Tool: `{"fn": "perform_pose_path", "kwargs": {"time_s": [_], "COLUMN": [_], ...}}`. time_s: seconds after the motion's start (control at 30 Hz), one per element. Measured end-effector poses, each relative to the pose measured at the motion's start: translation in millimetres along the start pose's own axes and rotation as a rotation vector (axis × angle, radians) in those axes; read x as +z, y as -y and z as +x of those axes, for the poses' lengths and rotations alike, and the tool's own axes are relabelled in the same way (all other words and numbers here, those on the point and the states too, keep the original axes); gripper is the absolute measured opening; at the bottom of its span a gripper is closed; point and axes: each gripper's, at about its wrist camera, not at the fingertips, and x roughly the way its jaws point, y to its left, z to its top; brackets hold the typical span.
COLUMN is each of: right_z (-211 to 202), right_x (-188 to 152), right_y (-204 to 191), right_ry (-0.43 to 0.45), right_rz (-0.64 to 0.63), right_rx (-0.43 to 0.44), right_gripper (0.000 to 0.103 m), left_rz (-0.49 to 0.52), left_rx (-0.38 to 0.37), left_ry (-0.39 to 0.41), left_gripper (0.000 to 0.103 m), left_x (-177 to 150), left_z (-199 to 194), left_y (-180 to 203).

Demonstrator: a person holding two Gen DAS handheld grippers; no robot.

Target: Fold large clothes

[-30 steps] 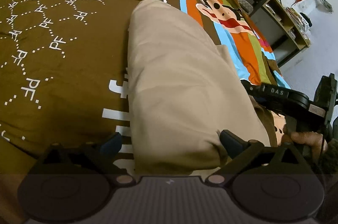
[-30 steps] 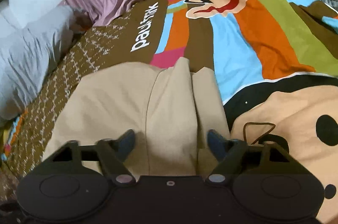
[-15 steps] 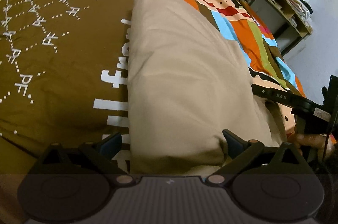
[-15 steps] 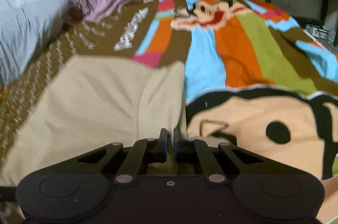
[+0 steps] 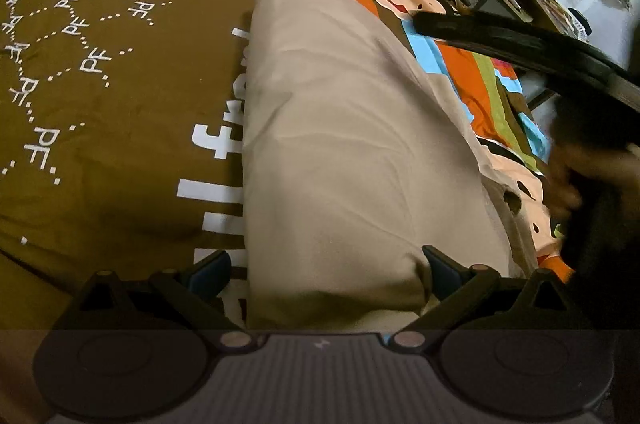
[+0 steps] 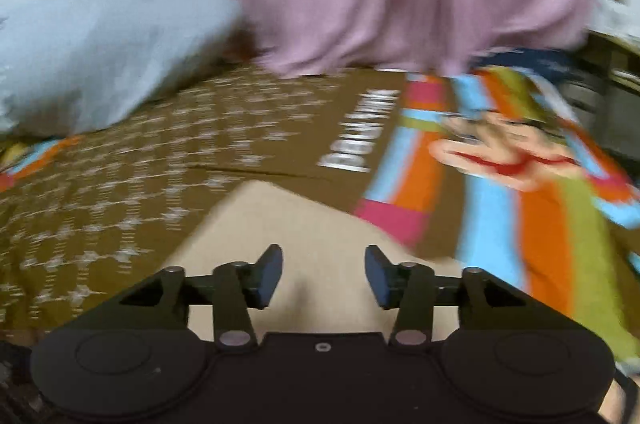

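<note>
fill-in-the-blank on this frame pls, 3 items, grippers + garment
1. The folded garment lying on the bedspread is ____ in colour.
2. The left gripper has its jaws ____, straddling the garment's near end.
3. The right gripper is open and holds ____.

Missing words: beige; open; nothing

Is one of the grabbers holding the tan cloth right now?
No. Both the left gripper and the right gripper are open, with nothing pinched. The tan cloth just lies folded on the bedspread.
</note>
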Motion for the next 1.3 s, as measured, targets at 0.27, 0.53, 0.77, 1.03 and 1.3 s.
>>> {"fn": "perform_pose_path", "kwargs": {"time_s": [0.27, 0.53, 0.77, 1.03, 1.3], "right_z": [84.0, 102.3, 37.8, -62.8, -54.0], "right_x": [-12.9, -30.1, -35.7, -97.9, -133.9], "right_y": [-22.1, -31.8, 2.7, 18.1, 6.5], "right_ry": [-0.191, -0.201, -0.153, -0.113, -0.139], "right_rz": [-0.091, -0.133, 0.048, 0.112, 0.026], "right_rx": [0.075, 0.058, 0.028, -0.045, -0.128], "right_gripper": [0.053, 0.054, 0.053, 0.053, 0.053], "left_rz": [-0.004, 0.002, -0.008, -0.035, -0.032], "left_rx": [-0.035, -0.038, -0.053, -0.028, 0.017], "left_ry": [-0.006, -0.016, 0.000, 0.032, 0.039], "left_gripper": [0.102, 0.103, 0.101, 0.103, 0.103], "left_x": [2.0, 5.6, 8.0, 2.5, -8.2], "left_z": [8.1, 11.9, -3.9, -12.3, -6.9], "left_y": [-7.8, -9.3, -8.4, -5.5, -5.9]}}
